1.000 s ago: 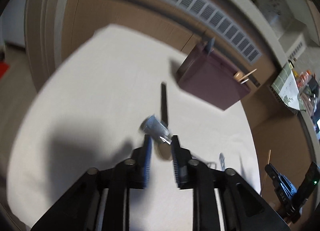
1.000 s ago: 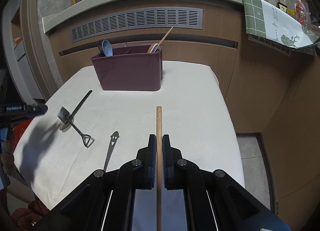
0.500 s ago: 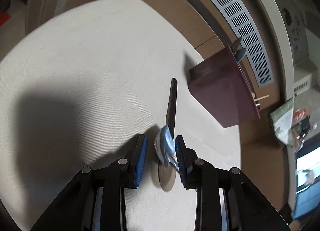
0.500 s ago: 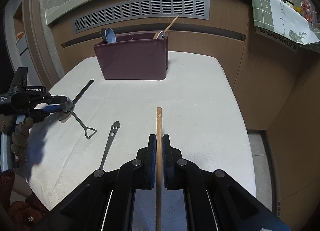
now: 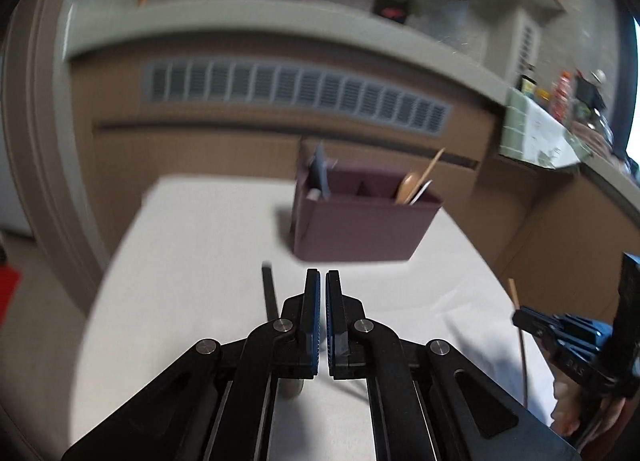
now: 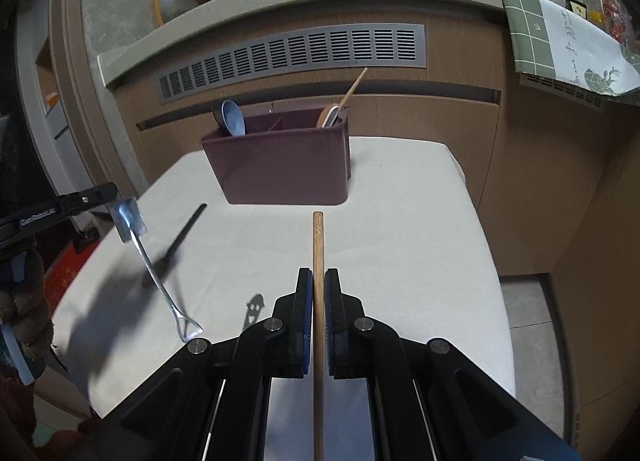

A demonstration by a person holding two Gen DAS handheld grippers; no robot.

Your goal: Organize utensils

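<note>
Two hand-held grippers work over a table point(image 6: 400, 245) covered in pale cloth, set against a wood-panelled counter with a long grey vent point(image 6: 292, 53).

The left gripper point(image 5: 323, 287) is raised above the near left part of the table. Its jaws have just been closing and now stand together, clamped on the flat blade of a small metal shovel-shaped spoon point(image 6: 129, 218). In the right wrist view the spoon hangs from the gripper's tip, its thin handle slanting down to a triangular loop above the cloth. In the blurred left wrist view the pads show only a narrow slit between them.

The right gripper point(image 6: 318, 281) is over the near middle of the table. Its blue pads are pressed on a wooden chopstick point(image 6: 318, 245), which points straight ahead toward the far side.

At the far end of the table stands a maroon utensil holder point(image 6: 280, 169) with dividers. A blue spoon point(image 6: 234, 123) leans in its left compartment; a wooden spoon point(image 6: 348, 95) and a pale utensil stand in its right one.

On the cloth, between the holder and the left gripper, lies a black utensil point(image 6: 182, 235), angled. Nearer, just left of the right gripper, lies a dark utensil with a smiling face cut-out point(image 6: 255, 307), partly hidden by the gripper body.
</note>
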